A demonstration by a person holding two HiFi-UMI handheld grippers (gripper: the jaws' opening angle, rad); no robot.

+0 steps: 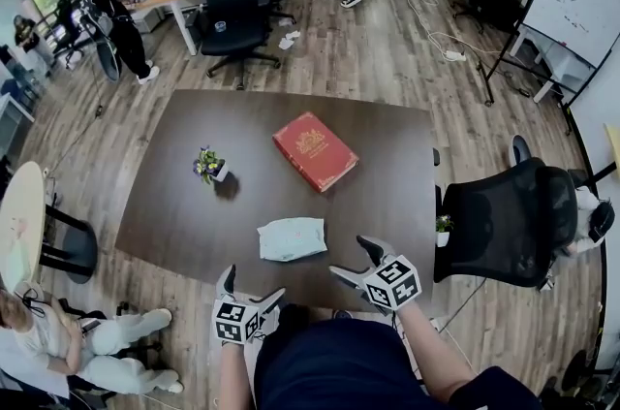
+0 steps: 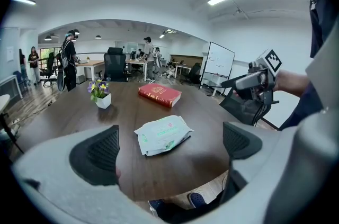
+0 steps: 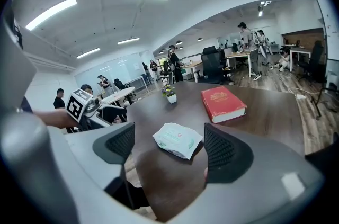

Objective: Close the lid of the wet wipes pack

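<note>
The wet wipes pack (image 1: 292, 238) is a pale green-white soft pouch lying flat on the dark brown table (image 1: 387, 137), near its front edge. It also shows in the left gripper view (image 2: 163, 134) and the right gripper view (image 3: 178, 139). I cannot tell how its lid stands. My left gripper (image 1: 250, 287) hovers at the table's front edge, below and left of the pack, jaws open and empty. My right gripper (image 1: 354, 260) hangs just right of the pack, also open with nothing between its pads. Both grippers point at the pack and neither touches it.
A red book (image 1: 315, 150) lies beyond the pack, and a small flower pot (image 1: 209, 166) stands to the left. A black mesh chair (image 1: 513, 219) stands at the table's right edge. A person sits at the lower left (image 1: 107, 340), near a round table (image 1: 19, 224).
</note>
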